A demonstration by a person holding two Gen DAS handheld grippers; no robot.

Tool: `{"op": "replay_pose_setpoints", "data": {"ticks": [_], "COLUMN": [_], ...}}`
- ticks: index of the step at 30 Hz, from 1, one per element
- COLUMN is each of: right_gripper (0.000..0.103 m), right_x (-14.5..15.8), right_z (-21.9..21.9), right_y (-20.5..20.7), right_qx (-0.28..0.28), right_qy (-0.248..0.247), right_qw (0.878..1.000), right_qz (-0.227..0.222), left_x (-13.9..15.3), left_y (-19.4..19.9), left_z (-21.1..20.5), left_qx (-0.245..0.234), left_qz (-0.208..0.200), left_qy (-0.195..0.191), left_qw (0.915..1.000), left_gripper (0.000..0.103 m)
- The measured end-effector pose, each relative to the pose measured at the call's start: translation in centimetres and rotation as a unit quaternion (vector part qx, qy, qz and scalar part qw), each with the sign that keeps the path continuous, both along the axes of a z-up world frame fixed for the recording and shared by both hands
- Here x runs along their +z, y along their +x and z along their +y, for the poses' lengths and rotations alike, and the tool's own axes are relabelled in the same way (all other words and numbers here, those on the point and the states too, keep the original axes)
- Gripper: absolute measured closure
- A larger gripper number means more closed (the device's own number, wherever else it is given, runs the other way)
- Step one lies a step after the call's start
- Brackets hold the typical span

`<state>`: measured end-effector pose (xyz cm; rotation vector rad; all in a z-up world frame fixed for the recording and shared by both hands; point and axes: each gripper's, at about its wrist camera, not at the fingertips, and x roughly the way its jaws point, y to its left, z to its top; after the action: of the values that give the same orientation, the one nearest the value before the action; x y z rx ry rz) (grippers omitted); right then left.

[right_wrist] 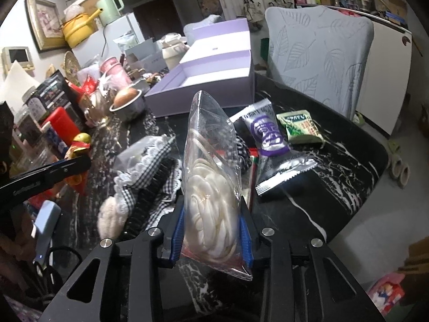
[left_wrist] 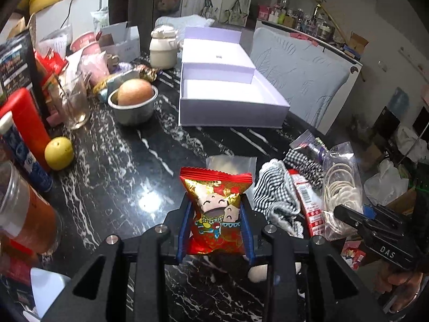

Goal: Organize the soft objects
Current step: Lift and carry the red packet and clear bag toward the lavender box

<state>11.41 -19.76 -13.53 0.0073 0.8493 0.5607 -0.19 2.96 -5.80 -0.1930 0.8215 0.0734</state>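
Above the cluttered black counter (left_wrist: 112, 187), the left gripper (left_wrist: 217, 230) fingers pinch a light, crinkly red snack packet (left_wrist: 215, 212) at mid-body while the right gripper (right_wrist: 211, 238) clamps a soft, slippery clear bag of white bands (right_wrist: 211, 193).

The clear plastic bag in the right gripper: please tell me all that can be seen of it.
The clear plastic bag is thin, crinkled and see-through, holding a coil of white cord. It stands upright, its empty top tapering to a point. The right gripper is shut on its lower part, blue pads pressing both sides. Behind it lie checked cloth and a silver-purple packet on the black marble table.
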Motion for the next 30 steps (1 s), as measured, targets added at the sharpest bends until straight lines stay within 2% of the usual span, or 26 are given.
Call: {"op": "replay_pose_setpoints", "data": {"ticks": [3,8,17,24,30], "right_gripper": [0.069,0.069,0.069,0.069,0.069], "right_x": [0.9,2.7,6.5,8.8,9.7], "right_z": [-0.4,-0.4,0.5,1.5,2.4], "right_y": [-0.3,-0.3,0.4,2.4,5.2], "right_qx": [0.004,0.011,0.017,0.029,0.038], "right_qy": [0.008,0.007,0.000,0.007,0.026], "right_qw": [1.000,0.999,0.996,0.993,0.993], "right_qz": [-0.007,-0.030,-0.085,-0.113,-0.113], "left_x": [0.9,2.5,5.5,7.4,8.8], "left_y": [0.2,1.1,3.3,5.8,8.2], "left_z": [-0.4,-1.2,-2.6,-3.1,-3.0], "left_qx": [-0.002,-0.013,-0.033,-0.042,-0.046], "left_qz": [-0.013,-0.033,-0.075,-0.102,-0.118], "left_qy": [0.012,0.011,0.035,0.044,0.044], "left_qw": [0.9998,0.9993,0.9960,0.9930,0.9910], "left_gripper": [0.071,0.071,0.071,0.071,0.071]}}
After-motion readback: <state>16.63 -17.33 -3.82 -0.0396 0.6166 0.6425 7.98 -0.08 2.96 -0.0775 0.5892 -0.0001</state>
